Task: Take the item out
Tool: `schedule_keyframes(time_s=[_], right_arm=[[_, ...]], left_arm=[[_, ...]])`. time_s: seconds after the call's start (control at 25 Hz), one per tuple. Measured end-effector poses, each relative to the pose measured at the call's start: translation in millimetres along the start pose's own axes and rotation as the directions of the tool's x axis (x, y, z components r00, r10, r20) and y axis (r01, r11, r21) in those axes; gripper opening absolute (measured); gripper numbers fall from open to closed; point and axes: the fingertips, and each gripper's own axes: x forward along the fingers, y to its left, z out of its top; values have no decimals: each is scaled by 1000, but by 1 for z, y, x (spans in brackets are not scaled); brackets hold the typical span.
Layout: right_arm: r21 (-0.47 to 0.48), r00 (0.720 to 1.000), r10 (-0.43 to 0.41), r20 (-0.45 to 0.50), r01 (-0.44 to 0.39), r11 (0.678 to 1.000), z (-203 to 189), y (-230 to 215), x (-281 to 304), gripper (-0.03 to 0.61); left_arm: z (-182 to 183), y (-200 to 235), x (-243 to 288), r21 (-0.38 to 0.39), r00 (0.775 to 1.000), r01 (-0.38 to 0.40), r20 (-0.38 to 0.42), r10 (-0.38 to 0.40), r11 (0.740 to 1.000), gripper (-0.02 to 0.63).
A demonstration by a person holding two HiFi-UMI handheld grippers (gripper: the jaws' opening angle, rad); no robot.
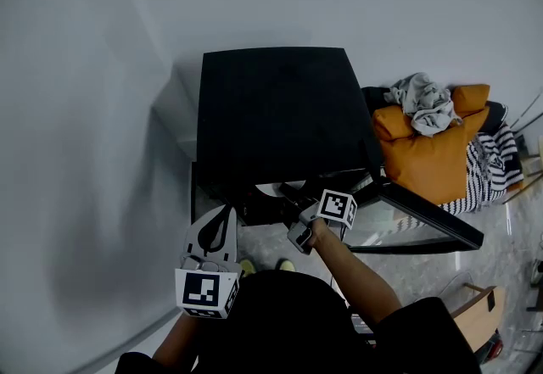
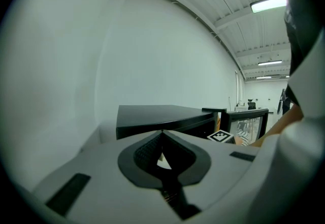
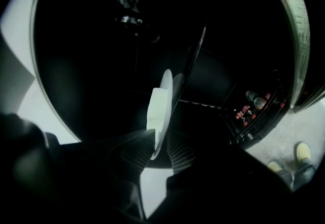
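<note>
A black cabinet (image 1: pixel 271 109) stands against the white wall with its glass door (image 1: pixel 424 215) swung open to the right. My right gripper (image 1: pixel 293 194) reaches into the dark opening. In the right gripper view a thin white plate (image 3: pixel 167 86) stands on edge in that view, with a pale block (image 3: pixel 156 106) against its left face. The right gripper (image 3: pixel 160 148) has its jaws closed on the plate's lower rim, one ribbed pad on each side. My left gripper (image 1: pixel 226 213) hangs outside, left of the opening. Its jaws (image 2: pixel 162 134) meet at the tips with nothing between them.
Small bottles (image 3: pixel 252 103) sit in a rack at the right inside the cabinet. An orange cushion (image 1: pixel 433 152) with a grey cloth (image 1: pixel 422 101) and striped fabric (image 1: pixel 488 169) lies right of the cabinet. A cardboard box (image 1: pixel 479 304) is at the lower right. The person's shoes (image 3: pixel 300 153) stand on the floor.
</note>
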Motion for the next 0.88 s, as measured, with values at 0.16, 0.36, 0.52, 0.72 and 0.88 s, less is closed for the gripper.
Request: schedule_keyframes(time_s=[0.16, 0.36, 0.52, 0.72, 0.88], right_arm=[[38, 1000, 21, -5, -20, 999, 3, -2, 4, 72], [48, 1000, 15, -12, -15, 999, 2, -2, 6, 67], [81, 1000, 7, -15, -5, 997, -1, -4, 2, 54], [95, 1000, 12, -18, -10, 995, -7, -3, -3, 35], [106, 1000, 9, -23, -7, 994, -11, -2, -9, 31]], left_arm=[[5, -1, -1, 13, 1000, -3, 9, 3, 1000, 8], [6, 2, -3, 17, 1000, -8, 10, 8, 1000, 9], [3, 3, -2, 15, 1000, -4, 7, 4, 1000, 9], [0, 2, -1, 17, 1000, 8, -1, -8, 1000, 9], [0, 0, -1, 14, 1000, 18, -4, -18, 1000, 9]])
